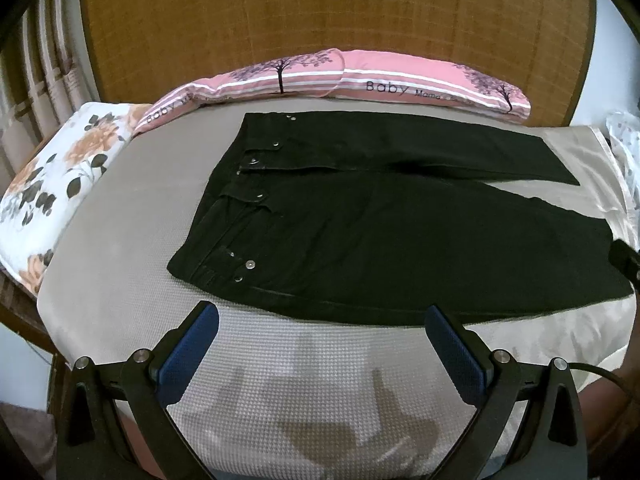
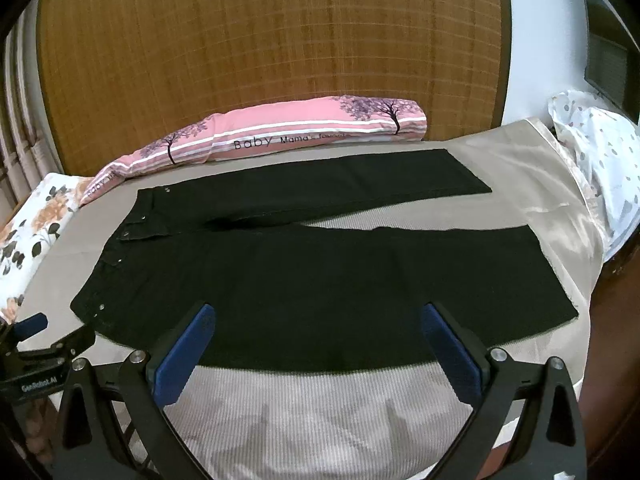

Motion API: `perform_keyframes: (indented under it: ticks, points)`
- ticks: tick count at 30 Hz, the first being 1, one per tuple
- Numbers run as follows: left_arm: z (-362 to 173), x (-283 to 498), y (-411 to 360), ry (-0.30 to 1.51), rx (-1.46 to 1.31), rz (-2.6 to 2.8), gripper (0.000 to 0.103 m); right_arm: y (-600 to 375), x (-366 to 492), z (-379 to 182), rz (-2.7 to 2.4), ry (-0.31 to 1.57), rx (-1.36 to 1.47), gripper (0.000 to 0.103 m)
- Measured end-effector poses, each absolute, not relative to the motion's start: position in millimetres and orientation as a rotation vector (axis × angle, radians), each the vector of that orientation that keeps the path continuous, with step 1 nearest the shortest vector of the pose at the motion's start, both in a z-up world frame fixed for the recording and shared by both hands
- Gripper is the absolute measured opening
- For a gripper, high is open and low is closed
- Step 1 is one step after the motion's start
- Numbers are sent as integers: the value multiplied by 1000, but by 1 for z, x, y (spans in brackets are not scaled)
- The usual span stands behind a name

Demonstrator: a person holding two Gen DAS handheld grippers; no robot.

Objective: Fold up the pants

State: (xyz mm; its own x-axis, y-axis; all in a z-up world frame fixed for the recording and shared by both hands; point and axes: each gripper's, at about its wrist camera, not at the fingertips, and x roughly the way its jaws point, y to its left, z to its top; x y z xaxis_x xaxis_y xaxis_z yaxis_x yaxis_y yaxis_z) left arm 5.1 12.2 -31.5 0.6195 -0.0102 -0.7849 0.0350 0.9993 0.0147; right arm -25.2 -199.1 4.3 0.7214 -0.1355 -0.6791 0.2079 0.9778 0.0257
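Note:
Black pants [image 1: 380,236] lie flat on a beige bed sheet [image 1: 120,240], waistband with metal studs to the left, both legs spread out to the right. My left gripper [image 1: 322,316] hovers open just in front of the near leg's edge, nothing between its blue pads. In the right wrist view the same pants [image 2: 320,280] fill the middle, and my right gripper [image 2: 316,316] stands open above the near leg's front edge, holding nothing. The left gripper [image 2: 40,344] shows at that view's lower left; the right gripper's tip [image 1: 626,262] peeks in at the left view's right edge.
A long pink bolster [image 1: 340,84] lies along the bed's far side against a woven wooden headboard [image 1: 320,20]. A floral pillow [image 1: 60,168] sits at the left, a white spotted cloth [image 2: 600,160] at the right. The sheet's near edge [image 2: 320,420] is bare.

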Motion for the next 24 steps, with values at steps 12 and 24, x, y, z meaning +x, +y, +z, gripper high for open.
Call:
perform_keyframes:
  ticks: [12, 24]
  points:
    - [-40, 22, 11, 915, 23, -28, 102, -193, -2, 3, -150, 736, 58, 102]
    - [-45, 36, 0, 923, 51, -34, 102, -201, 4, -7, -189, 744, 31, 102]
